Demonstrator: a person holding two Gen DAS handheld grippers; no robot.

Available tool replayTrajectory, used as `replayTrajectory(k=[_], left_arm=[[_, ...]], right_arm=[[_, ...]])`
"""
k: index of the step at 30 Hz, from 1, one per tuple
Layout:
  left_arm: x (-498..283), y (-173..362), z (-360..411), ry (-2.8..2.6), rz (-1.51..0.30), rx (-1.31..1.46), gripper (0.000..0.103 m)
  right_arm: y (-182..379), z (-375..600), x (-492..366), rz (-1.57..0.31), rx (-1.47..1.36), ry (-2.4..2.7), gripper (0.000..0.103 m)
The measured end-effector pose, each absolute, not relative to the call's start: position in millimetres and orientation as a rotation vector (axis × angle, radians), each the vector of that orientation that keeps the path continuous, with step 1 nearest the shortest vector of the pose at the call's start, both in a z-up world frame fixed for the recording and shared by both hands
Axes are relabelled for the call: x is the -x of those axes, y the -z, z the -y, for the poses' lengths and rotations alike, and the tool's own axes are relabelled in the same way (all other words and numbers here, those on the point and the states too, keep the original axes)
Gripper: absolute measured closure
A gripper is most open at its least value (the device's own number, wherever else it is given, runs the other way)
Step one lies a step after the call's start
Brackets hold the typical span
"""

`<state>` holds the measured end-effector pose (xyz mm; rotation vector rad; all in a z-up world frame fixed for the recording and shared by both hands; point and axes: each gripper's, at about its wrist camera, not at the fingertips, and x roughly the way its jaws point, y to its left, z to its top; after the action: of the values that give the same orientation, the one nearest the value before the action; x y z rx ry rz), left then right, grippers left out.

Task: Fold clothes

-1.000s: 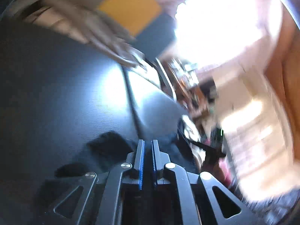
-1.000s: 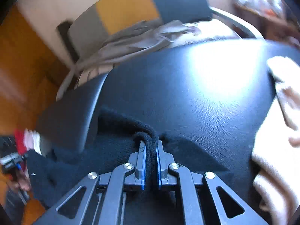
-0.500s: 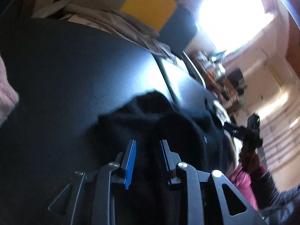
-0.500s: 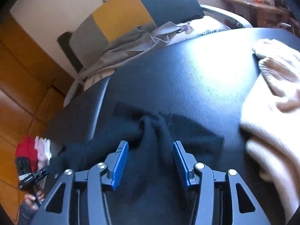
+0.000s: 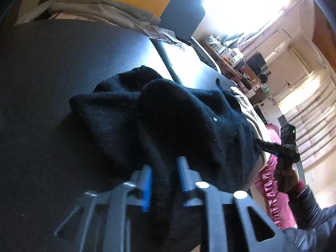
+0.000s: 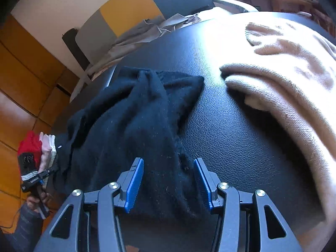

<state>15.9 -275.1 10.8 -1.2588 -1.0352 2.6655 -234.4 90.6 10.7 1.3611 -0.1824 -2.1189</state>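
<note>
A crumpled black knit garment (image 5: 178, 121) lies on the black leather-like surface (image 5: 52, 84). My left gripper (image 5: 163, 182) is shut on a thick fold of it, with cloth bulging over the blue pads. In the right wrist view the same black garment (image 6: 136, 126) spreads from the centre to the left edge of the surface (image 6: 231, 136). My right gripper (image 6: 169, 180) hovers over its near end with jaws wide and closing. Cloth lies between the pads, but they do not press on it.
A beige knit sweater (image 6: 283, 79) lies to the right of the black garment. Grey clothing (image 6: 142, 33) is draped over a chair behind the surface. A stack of red, pink and white cloth (image 6: 40, 145) sits at the far left beside a person's hand.
The left gripper opened over the black garment and has closed on a fold. The right gripper let go of its fold and now stands wide. More beige sweater shows on the right.
</note>
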Motion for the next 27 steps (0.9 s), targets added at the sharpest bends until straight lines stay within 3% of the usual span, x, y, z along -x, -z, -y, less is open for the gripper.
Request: replayTrajectory(k=[1, 2, 3, 4, 12, 18, 21, 25, 27], left_arm=[[-14.6, -13.8, 276.3, -2.653, 1.062, 1.239, 0.101], [-13.2, -16.8, 277.5, -2.641, 1.088, 1.218, 0.100], [-12.8, -20.0, 278.7, -2.629, 1.113, 1.198, 0.100], [-15.2, -24.0, 280.1, -2.618, 1.135, 1.176, 0.100], [-65.9, -45.6, 280.9, -2.504, 1.310, 1.064, 0.100], [-74.6, 3.6, 277.5, -2.536, 1.339, 1.403, 0.099], [-86.8, 1.7, 282.0, -2.627, 1.385, 1.403, 0.086], [-98.7, -34.1, 285.2, -2.745, 1.427, 1.088, 0.078], [-88.3, -51.7, 273.0, -2.736, 1.350, 0.958, 0.075]], right_arm=[[-10.7, -85.4, 233.8, 0.143, -1.360, 2.122, 0.072], [-10.2, -80.2, 233.6, 0.101, -1.368, 2.122, 0.081], [-9.7, -75.0, 233.3, 0.059, -1.375, 2.122, 0.091], [-10.6, -71.3, 232.5, 0.027, -1.377, 2.119, 0.093], [-57.0, -94.0, 191.9, -0.027, -1.326, 2.069, 0.095], [-16.2, -116.6, 177.3, -0.104, -1.485, 2.113, 0.096], [-16.9, -126.2, 178.8, -0.119, -1.481, 2.209, 0.090], [-59.7, -117.4, 175.3, -0.044, -1.275, 2.243, 0.060], [-71.9, -98.0, 176.6, 0.012, -1.210, 2.178, 0.049]])
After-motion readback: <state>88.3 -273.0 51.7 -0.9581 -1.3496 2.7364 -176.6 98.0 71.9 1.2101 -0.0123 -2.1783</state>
